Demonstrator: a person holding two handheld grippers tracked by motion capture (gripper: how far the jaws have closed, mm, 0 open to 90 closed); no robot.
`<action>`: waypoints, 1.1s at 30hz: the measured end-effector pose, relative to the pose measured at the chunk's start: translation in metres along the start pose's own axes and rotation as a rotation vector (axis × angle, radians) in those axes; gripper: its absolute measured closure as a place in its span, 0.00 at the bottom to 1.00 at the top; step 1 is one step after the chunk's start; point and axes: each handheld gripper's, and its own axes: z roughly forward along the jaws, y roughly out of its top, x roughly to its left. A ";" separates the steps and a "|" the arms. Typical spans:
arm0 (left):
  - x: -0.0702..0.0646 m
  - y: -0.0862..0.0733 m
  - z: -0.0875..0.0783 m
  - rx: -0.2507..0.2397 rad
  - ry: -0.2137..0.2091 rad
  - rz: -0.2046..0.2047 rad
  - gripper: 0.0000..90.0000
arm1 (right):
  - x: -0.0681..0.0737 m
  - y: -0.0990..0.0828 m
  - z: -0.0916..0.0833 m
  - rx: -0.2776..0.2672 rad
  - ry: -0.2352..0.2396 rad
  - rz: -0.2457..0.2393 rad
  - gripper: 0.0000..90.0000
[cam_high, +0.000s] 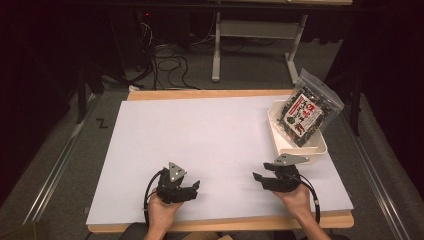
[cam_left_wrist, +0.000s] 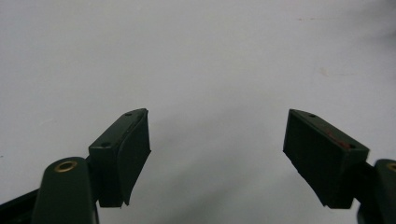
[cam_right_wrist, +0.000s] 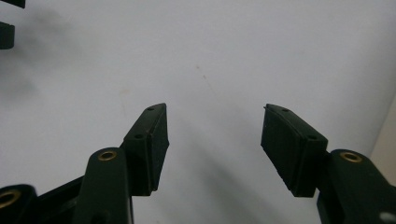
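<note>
A clear bag of dark snack with a red and white label (cam_high: 306, 111) leans in a white tray (cam_high: 298, 148) at the table's right side. My left gripper (cam_high: 196, 186) rests low over the white sheet near the front edge, pointing right. In the left gripper view its jaws (cam_left_wrist: 217, 154) stand wide apart with nothing between them. My right gripper (cam_high: 258, 177) sits near the front right, just below the tray, pointing left. Its jaws (cam_right_wrist: 215, 140) are open over bare white surface. The two grippers face each other across a gap.
The white sheet (cam_high: 200, 140) covers most of the wooden table (cam_high: 225, 221). Beyond the table's far edge are cables (cam_high: 167, 62) on the floor and the legs of a white desk (cam_high: 255, 37). Metal rails run along both sides.
</note>
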 end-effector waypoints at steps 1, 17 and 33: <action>0.000 0.000 0.000 -0.001 0.000 0.000 0.26 | 0.001 -0.002 0.001 0.000 0.014 0.003 0.47; -0.002 0.000 0.000 -0.001 -0.003 0.013 0.26 | 0.006 -0.012 0.008 0.026 0.007 -0.020 0.46; -0.002 0.001 0.001 0.001 -0.003 0.013 0.26 | 0.007 -0.017 0.012 0.038 -0.005 -0.025 0.46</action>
